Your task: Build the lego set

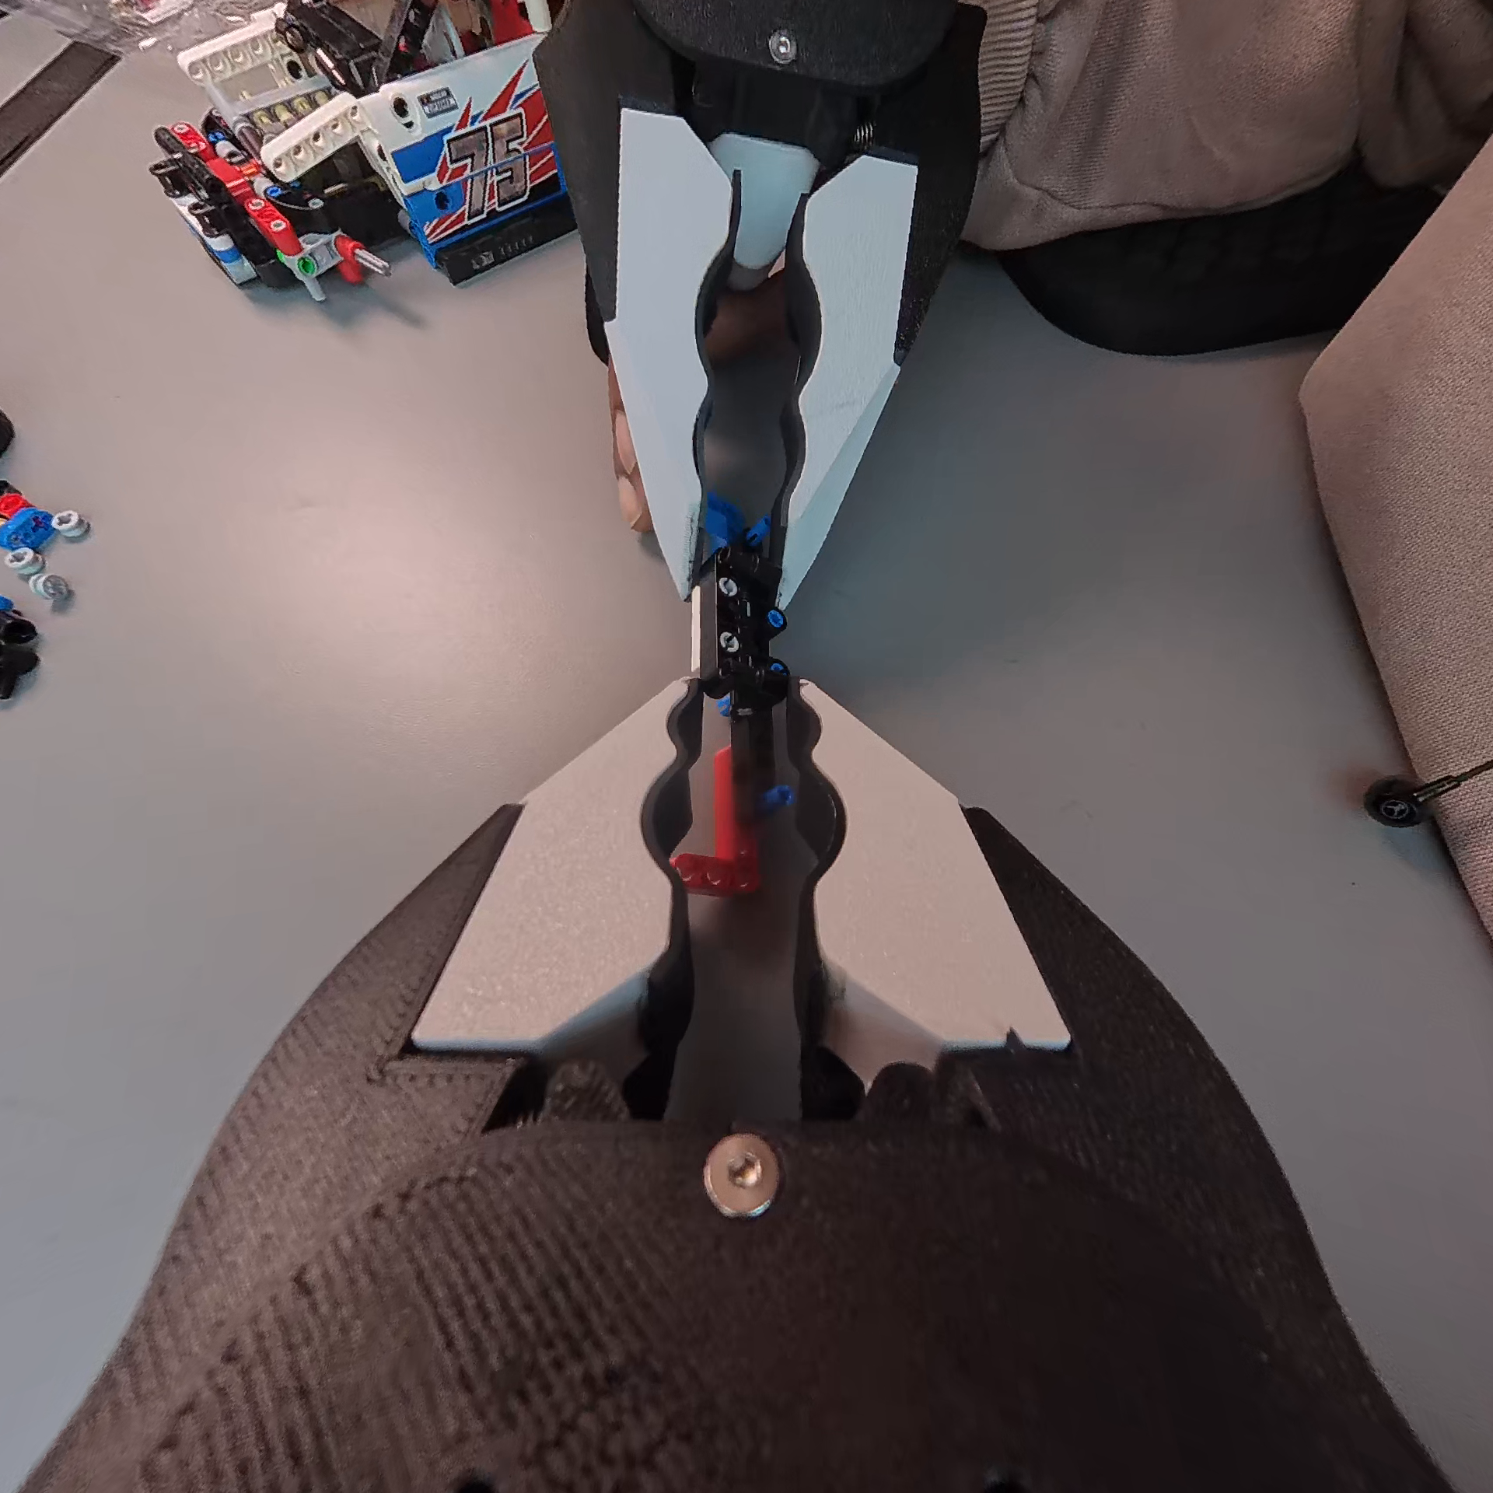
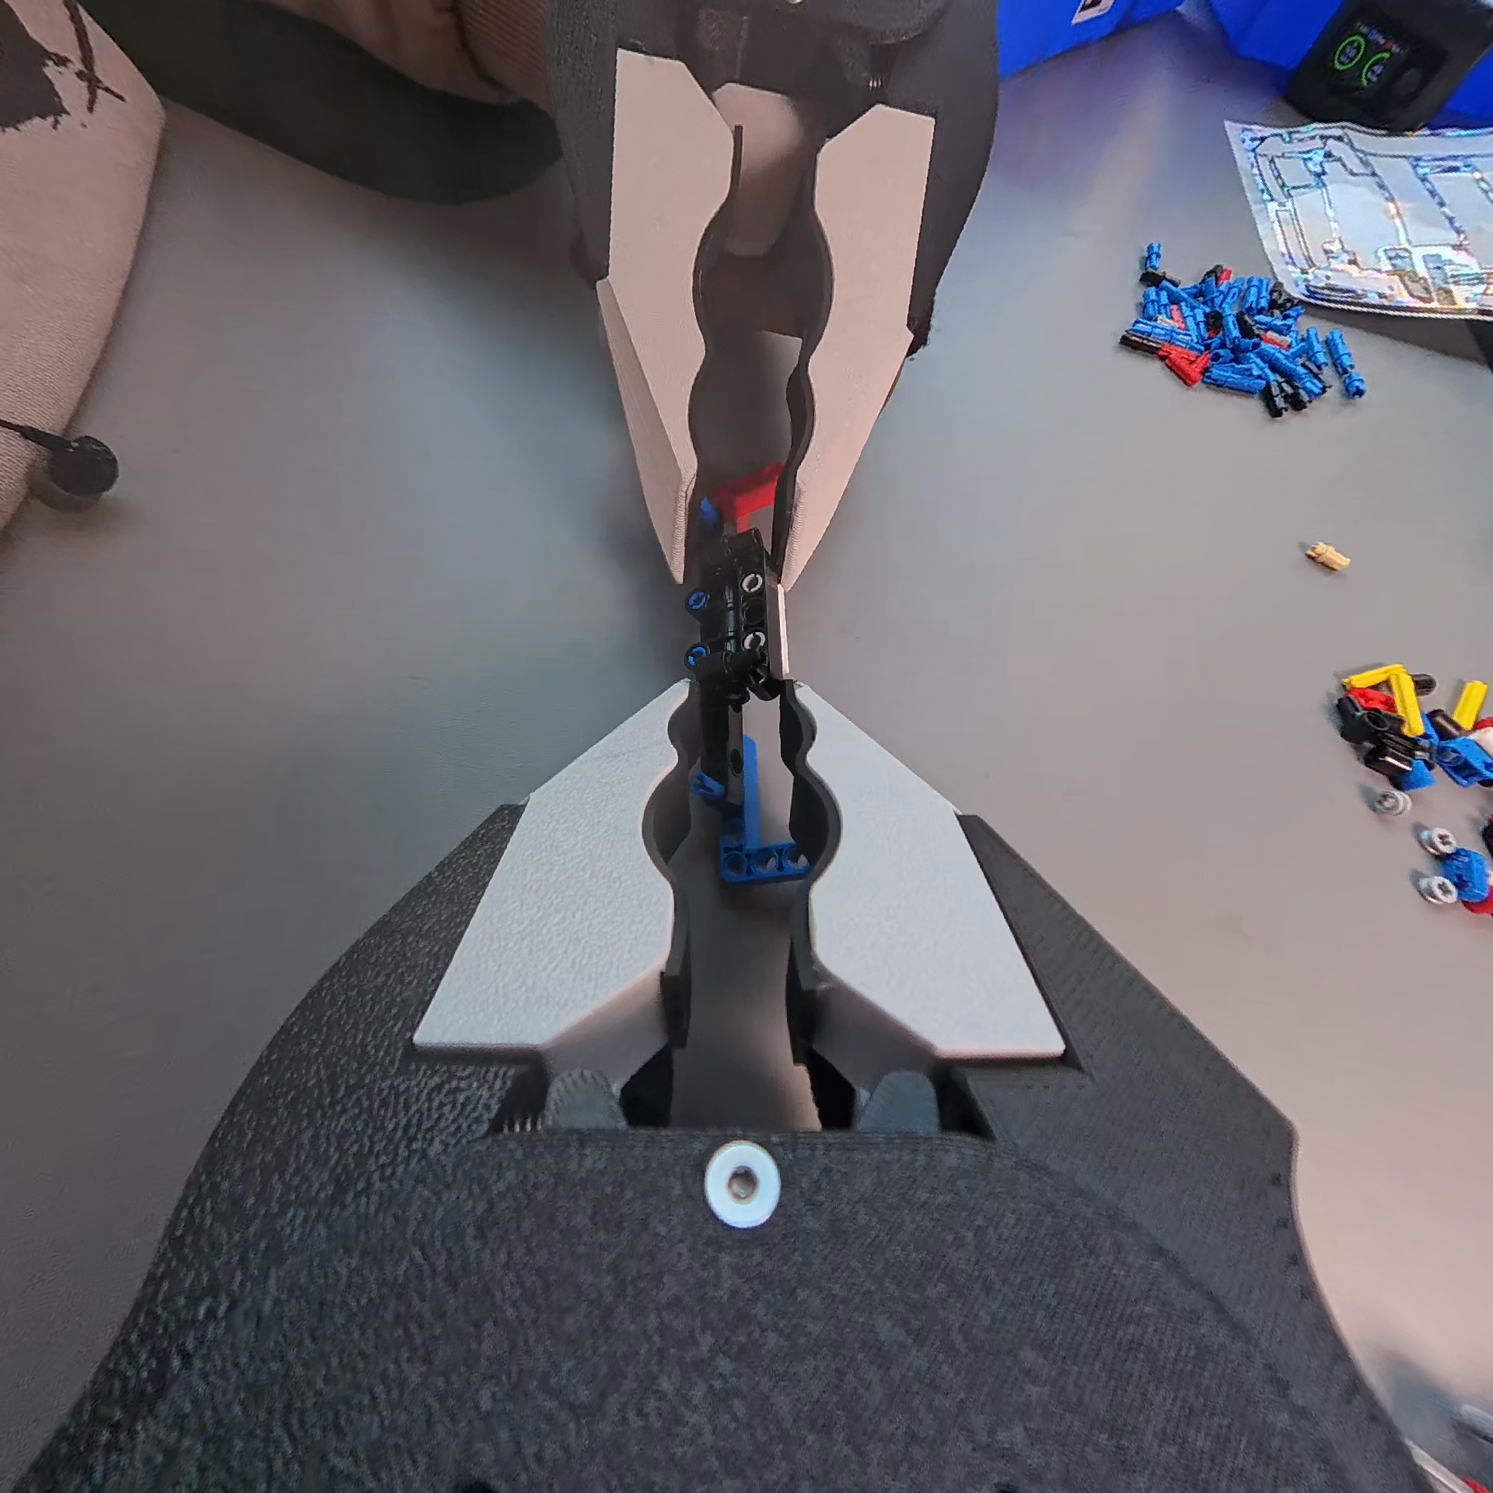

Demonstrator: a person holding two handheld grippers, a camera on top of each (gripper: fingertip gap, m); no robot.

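A small sub-assembly (image 1: 739, 630) of a black beam with blue pins hangs above the grey table (image 1: 323, 727) between my two grippers, which face each other tip to tip. My left gripper (image 1: 743, 687) is shut on the end with a red L-shaped beam (image 1: 719, 864). My right gripper (image 2: 735, 687) is shut on the other end, where a blue L-shaped beam (image 2: 759, 860) sits between its fingers. The right gripper also shows in the left wrist view (image 1: 735, 582), and the left gripper in the right wrist view (image 2: 731, 578), with the red beam (image 2: 747, 493) in it.
A partly built white, blue and red vehicle (image 1: 420, 161) stands at the far left. Loose parts (image 1: 32, 557) lie at the left edge. A pile of blue pins (image 2: 1236, 339), a sticker sheet (image 2: 1373, 226) and mixed parts (image 2: 1414, 735) lie to the right. A sleeve (image 1: 1414, 565) rests nearby. Both grippers' tips are close together, under 4 cm apart.
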